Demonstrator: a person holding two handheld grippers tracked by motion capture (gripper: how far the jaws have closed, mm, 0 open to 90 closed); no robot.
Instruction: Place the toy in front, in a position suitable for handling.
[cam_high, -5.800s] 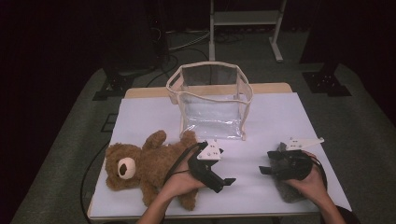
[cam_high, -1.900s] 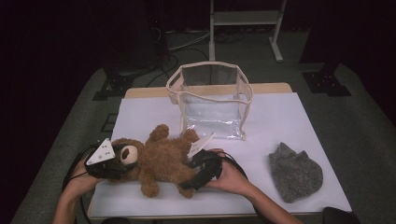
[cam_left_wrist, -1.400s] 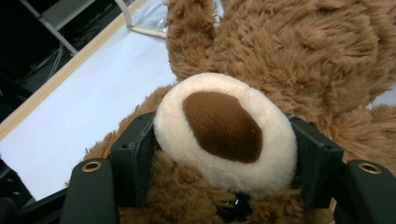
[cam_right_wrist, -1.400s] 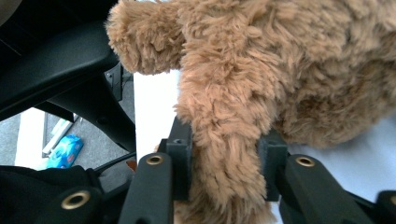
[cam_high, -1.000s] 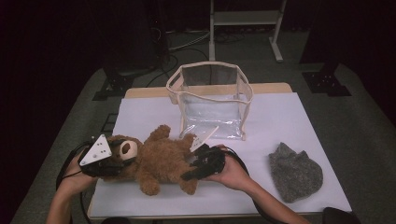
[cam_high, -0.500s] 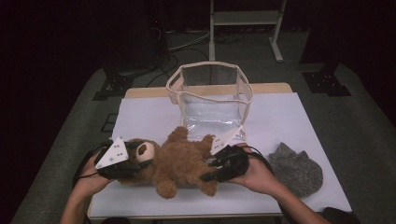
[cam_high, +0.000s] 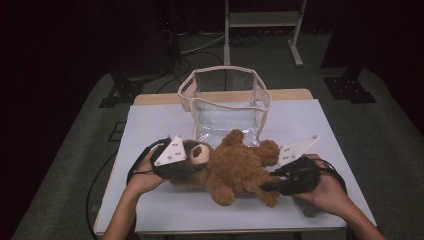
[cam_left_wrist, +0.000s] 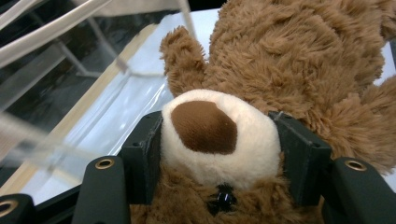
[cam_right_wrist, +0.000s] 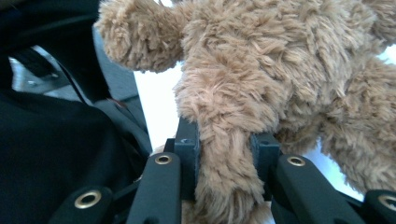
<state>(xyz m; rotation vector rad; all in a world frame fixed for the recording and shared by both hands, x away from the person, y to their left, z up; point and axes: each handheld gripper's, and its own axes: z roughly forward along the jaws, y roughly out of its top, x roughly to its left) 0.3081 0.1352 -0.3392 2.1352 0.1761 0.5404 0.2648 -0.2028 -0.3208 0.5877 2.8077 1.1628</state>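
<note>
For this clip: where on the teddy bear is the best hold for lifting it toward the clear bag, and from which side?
Probably one hold at each end. The teddy bear lies lengthwise across the table, long and floppy. The left gripper clamps the firm, rounded muzzle from the head end; the right gripper pinches a narrow leg from the foot end. Both parts fit between the jaws, which should keep it level toward the clear bag.

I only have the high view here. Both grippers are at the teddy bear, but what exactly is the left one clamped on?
Observer: The left gripper pinches the teddy bear by its cream muzzle, one pad on each side.
Operator: And the right one?
Observer: The right gripper is shut on a leg, fur bulging between the pads.
Operator: Is the bag close?
Observer: The clear bag stands just beyond the bear's raised arm.
</note>
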